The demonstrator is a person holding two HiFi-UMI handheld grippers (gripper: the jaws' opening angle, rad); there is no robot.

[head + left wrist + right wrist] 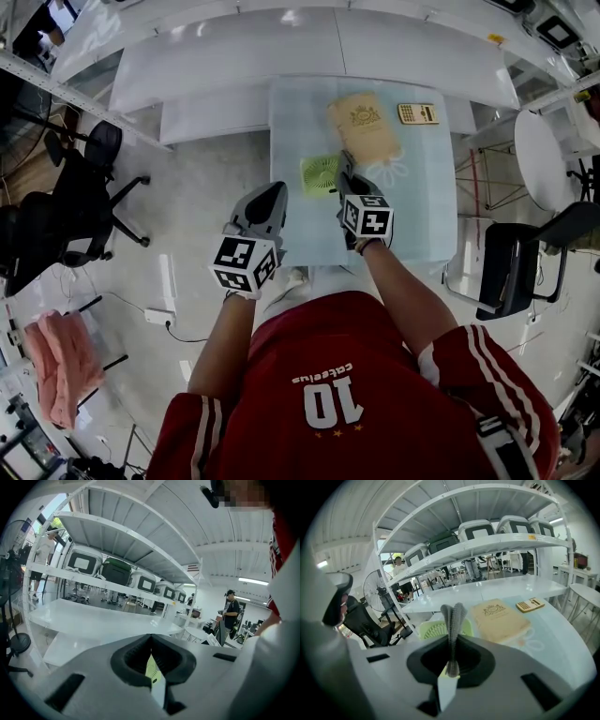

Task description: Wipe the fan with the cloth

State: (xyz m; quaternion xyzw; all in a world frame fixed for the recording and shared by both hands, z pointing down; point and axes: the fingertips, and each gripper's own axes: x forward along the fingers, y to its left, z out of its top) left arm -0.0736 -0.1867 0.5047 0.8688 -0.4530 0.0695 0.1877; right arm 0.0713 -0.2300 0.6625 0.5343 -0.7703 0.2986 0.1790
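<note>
Pale glass worktop, set among white shelving and benches, carries a small green fan lying flat near its left edge. A tan book lies just beyond the fan toward the far edge, and a calculator lies near the far right corner. The right gripper is clamped on a folded grey cloth, which stands up from between its jaws. It is held just beside the fan's right side, and contact cannot be confirmed. The left gripper has its jaws together with nothing between them and hangs at the near left corner. The step in hand appears to be the approach to wiping. The next move likely calls for lowering the cloth onto the fan's grille, with the left gripper free to steady the light fan.
</note>
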